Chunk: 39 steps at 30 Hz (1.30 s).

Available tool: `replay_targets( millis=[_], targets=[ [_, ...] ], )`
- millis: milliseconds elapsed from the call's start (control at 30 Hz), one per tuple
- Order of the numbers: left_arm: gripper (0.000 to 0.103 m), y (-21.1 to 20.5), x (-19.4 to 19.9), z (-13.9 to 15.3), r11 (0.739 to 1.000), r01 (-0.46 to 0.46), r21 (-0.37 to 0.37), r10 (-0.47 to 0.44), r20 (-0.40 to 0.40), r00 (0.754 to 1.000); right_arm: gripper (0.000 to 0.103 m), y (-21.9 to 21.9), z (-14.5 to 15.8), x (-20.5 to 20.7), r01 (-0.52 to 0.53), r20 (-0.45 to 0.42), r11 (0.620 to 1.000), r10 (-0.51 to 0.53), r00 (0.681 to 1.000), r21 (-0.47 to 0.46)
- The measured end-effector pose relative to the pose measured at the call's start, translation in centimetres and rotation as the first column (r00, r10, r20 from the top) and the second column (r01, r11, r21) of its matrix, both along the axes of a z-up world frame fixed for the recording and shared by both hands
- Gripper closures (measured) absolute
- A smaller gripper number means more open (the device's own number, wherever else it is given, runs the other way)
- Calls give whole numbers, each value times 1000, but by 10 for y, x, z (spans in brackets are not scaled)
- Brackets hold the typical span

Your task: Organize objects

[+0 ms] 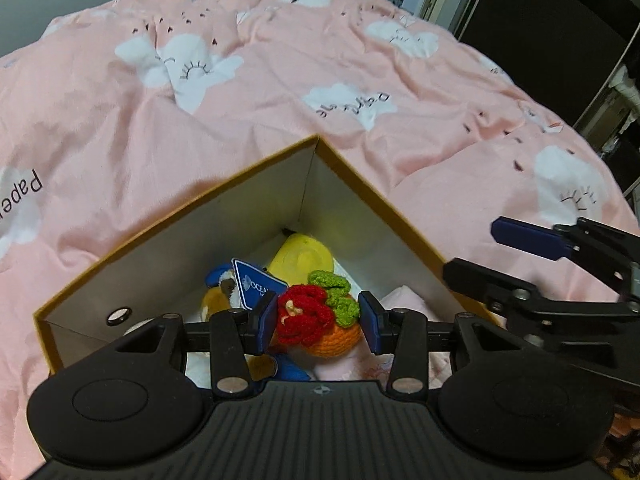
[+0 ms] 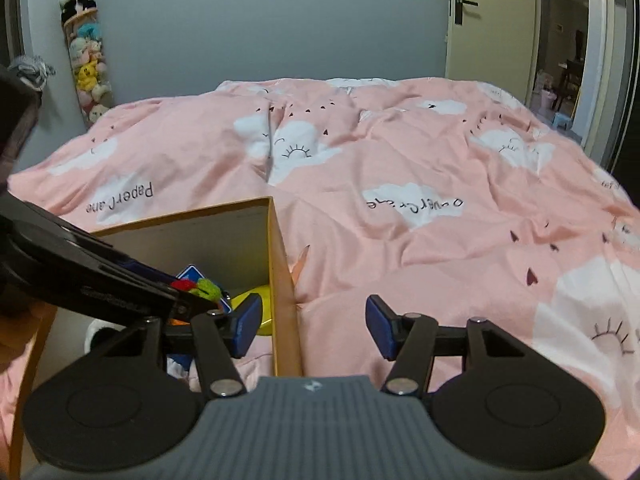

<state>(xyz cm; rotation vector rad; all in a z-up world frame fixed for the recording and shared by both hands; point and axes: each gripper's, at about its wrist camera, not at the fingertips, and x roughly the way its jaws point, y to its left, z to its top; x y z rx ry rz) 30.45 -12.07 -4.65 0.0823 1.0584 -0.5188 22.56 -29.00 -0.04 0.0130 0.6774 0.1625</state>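
Crocheted toy goes into the box as bed-top tidy-up nears its end

The left gripper (image 1: 318,322) pinches a crocheted toy (image 1: 316,320), red, green and orange, between its blue pads, holding it over the open cardboard box (image 1: 360,184) that sits on the pink cloud-print duvet (image 1: 280,80). Already lying inside are a yellow toy (image 1: 300,256), a plush with a blue tag (image 1: 258,288) and some pink fabric (image 1: 404,300). The right gripper (image 2: 314,326) hangs beside it with fingers spread and nothing between them, straddling the box's right wall. No loose items show on the visible duvet, so the work looks largely done, with this toy's release remaining.
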Motion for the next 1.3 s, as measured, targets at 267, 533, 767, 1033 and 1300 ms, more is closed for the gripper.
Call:
replay_targets(
  millis=[267, 533, 767, 1033, 1300],
  targets=[
    [46, -1, 1, -6, 1000, -25, 14, 25, 4, 1000, 44, -6, -7, -5, 12, -12, 999, -11, 1000, 45],
    [38, 5, -13, 12, 999, -40, -6, 40, 47, 998, 42, -4, 2, -16, 13, 0, 999, -13, 1000, 53],
    [38, 18, -67, 67, 990, -132, 40, 117, 273, 955, 35, 1, 31, -45, -23, 35, 994, 20, 999, 103],
    [32, 39, -159, 135, 965, -261, 25, 217, 484, 848, 28, 21, 79, -99, -118, 126, 983, 101, 987, 142],
    [32, 63, -241, 158, 928, -373, -11, 301, 611, 732, 11, 50, 114, -158, -228, 235, 968, 199, 952, 104]
  ],
)
